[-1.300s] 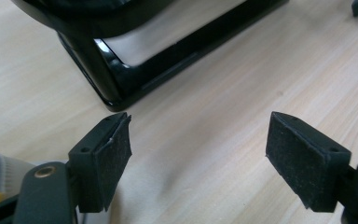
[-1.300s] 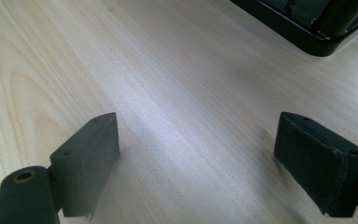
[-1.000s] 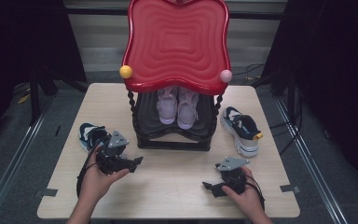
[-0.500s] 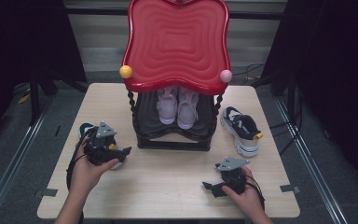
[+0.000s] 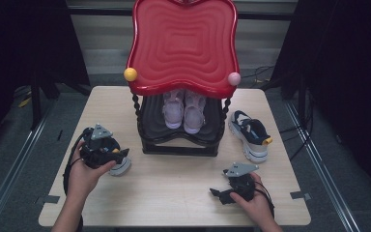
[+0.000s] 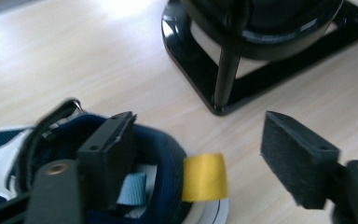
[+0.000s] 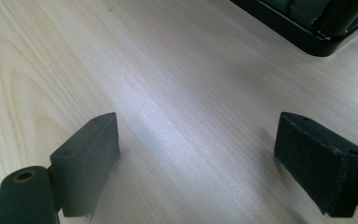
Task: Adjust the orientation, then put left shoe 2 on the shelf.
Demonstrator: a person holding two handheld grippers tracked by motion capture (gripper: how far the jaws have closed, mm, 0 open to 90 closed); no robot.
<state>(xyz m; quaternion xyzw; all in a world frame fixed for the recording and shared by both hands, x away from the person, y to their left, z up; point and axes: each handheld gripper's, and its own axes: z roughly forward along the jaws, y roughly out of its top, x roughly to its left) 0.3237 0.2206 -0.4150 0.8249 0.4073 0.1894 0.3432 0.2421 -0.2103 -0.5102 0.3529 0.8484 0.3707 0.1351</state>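
Observation:
A navy and white sneaker (image 6: 158, 154) with a yellow heel tab (image 6: 204, 177) lies at the table's left, partly under my left hand (image 5: 120, 166). My left gripper (image 6: 196, 137) straddles its heel: one jaw is inside the shoe opening, the other stands apart outside. The jaws have just been closing, but the pads do not press the heel. In the high view the left gripper (image 5: 118, 155) sits over this shoe. The matching sneaker (image 5: 250, 135) lies right of the rack. My right gripper (image 7: 198, 130) rests open over bare wood near the front (image 5: 220, 193).
A black shoe rack (image 5: 181, 140) with a red wavy top (image 5: 183, 43) stands mid-table, a pair of lilac shoes (image 5: 183, 108) on its shelf. Its black base (image 6: 205, 88) is just beyond the left jaws. Yellow (image 5: 130, 74) and pink (image 5: 234, 78) knobs stick out.
My left hand has moved to the left and a little away from me, bringing its gripper over the navy sneaker's heel. The right hand has stayed where it was.

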